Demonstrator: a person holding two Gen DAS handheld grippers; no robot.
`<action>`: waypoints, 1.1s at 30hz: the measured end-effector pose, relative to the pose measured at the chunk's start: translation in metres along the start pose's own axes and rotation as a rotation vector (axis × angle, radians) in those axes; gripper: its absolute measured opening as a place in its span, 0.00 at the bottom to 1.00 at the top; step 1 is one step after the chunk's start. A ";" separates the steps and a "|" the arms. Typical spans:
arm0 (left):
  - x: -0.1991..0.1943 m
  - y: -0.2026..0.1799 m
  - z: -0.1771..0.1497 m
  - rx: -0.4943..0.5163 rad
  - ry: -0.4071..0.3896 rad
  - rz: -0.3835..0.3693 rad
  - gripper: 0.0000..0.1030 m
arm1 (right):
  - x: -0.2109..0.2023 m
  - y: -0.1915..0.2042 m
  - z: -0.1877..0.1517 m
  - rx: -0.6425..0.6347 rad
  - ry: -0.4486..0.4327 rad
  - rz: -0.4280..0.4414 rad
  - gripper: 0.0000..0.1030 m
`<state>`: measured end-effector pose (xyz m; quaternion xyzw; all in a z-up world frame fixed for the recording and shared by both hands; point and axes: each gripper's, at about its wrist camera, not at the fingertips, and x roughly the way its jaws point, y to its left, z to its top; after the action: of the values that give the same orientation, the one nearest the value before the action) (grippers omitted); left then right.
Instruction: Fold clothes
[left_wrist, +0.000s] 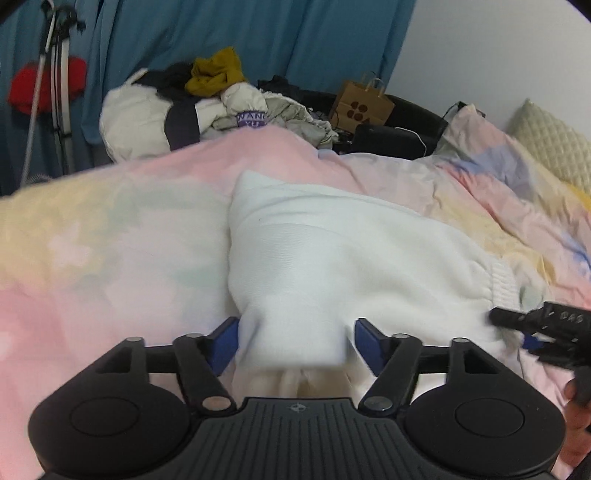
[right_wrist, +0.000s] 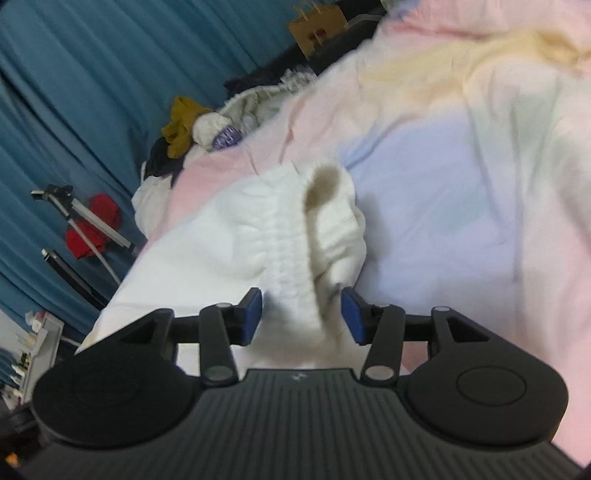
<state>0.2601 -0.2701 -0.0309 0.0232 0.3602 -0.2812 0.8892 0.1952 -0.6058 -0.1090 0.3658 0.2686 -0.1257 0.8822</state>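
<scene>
Garment: a white knit sweater lies on a bed, spread from the centre of the left wrist view toward 4 o'clock, where its ribbed cuff or hem bunches up. In the right wrist view the same ribbed edge rises from the centre toward 12 o'clock.

Left gripper: at 6 o'clock in its own view, its blue pads parted wide, one either side of a thick fold of white fabric. The cloth looks loose between them, not pinched; likely it has been set down so the fold stays flat.

Right gripper: at 6 o'clock in its own view, jaws about half apart around the ribbed edge, with a gap showing at each pad, so nothing is gripped. Its black tip also appears at 4 o'clock in the left wrist view.

Bedding: a pastel duvet in pink, yellow and blue, serving as the folding surface under the sweater.

Pile: unfolded clothes at 11 o'clock, probably waiting their turn.

Beyond: a blue curtain at 12 o'clock, a paper bag at 1 o'clock, a tripod at 10 o'clock.
</scene>
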 end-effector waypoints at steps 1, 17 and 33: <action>-0.016 -0.005 0.000 0.011 -0.011 0.001 0.75 | -0.014 0.004 -0.001 -0.028 -0.014 -0.004 0.49; -0.253 -0.075 -0.065 0.062 -0.200 -0.014 0.95 | -0.200 0.092 -0.066 -0.364 -0.172 0.033 0.49; -0.307 -0.089 -0.136 0.126 -0.274 0.064 1.00 | -0.204 0.106 -0.135 -0.489 -0.209 -0.001 0.84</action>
<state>-0.0494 -0.1635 0.0834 0.0521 0.2161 -0.2752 0.9353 0.0197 -0.4301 -0.0122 0.1267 0.1985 -0.0948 0.9672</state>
